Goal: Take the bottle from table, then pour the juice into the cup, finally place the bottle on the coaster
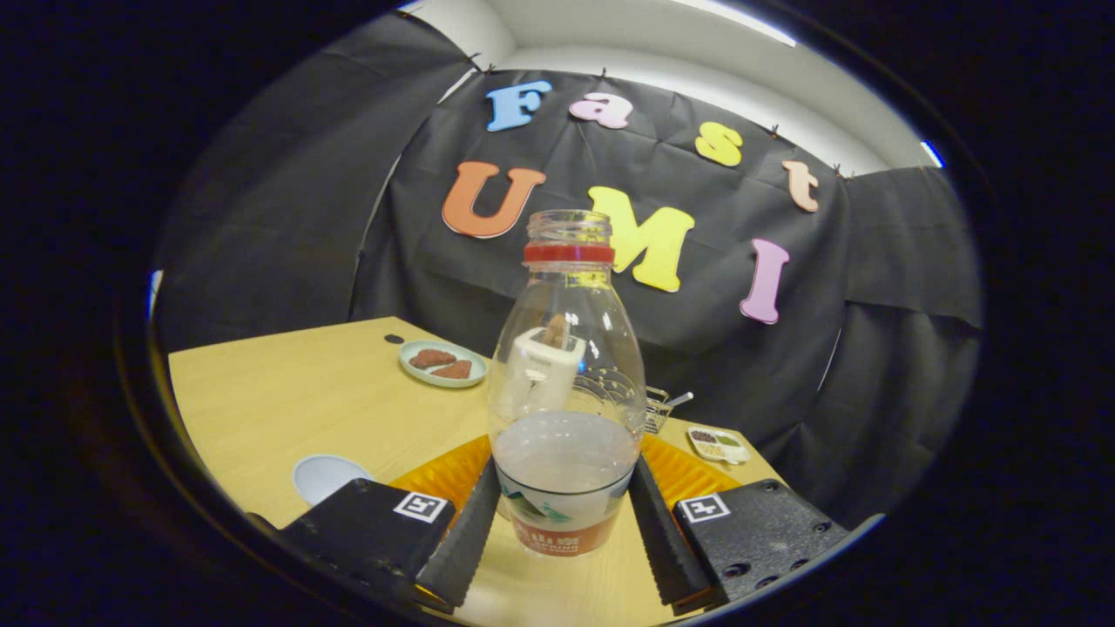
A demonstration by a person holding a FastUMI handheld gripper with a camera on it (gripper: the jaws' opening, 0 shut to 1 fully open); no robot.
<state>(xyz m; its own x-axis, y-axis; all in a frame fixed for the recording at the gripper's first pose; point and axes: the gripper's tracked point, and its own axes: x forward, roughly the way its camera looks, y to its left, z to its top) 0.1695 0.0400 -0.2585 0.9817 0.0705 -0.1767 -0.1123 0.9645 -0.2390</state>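
Observation:
A clear plastic bottle (564,366) with a red neck ring and no cap stands upright between my fingers. Cloudy pale juice fills its lower part, above a printed label. My gripper (564,477) is shut on the bottle, with one finger pressed against each side of its lower body. A ribbed orange coaster (688,475) lies on the wooden table (296,401) just behind the bottle and spreads out to both sides of it. Through the bottle I see a white cup (547,361) standing farther back on the table, with something brown in it.
A pale green plate (442,363) with two brown pieces sits at the far side of the table. A light blue round dish (322,477) lies by the left finger. A small wire basket (658,409) and a white snack tray (719,446) stand beyond the right finger.

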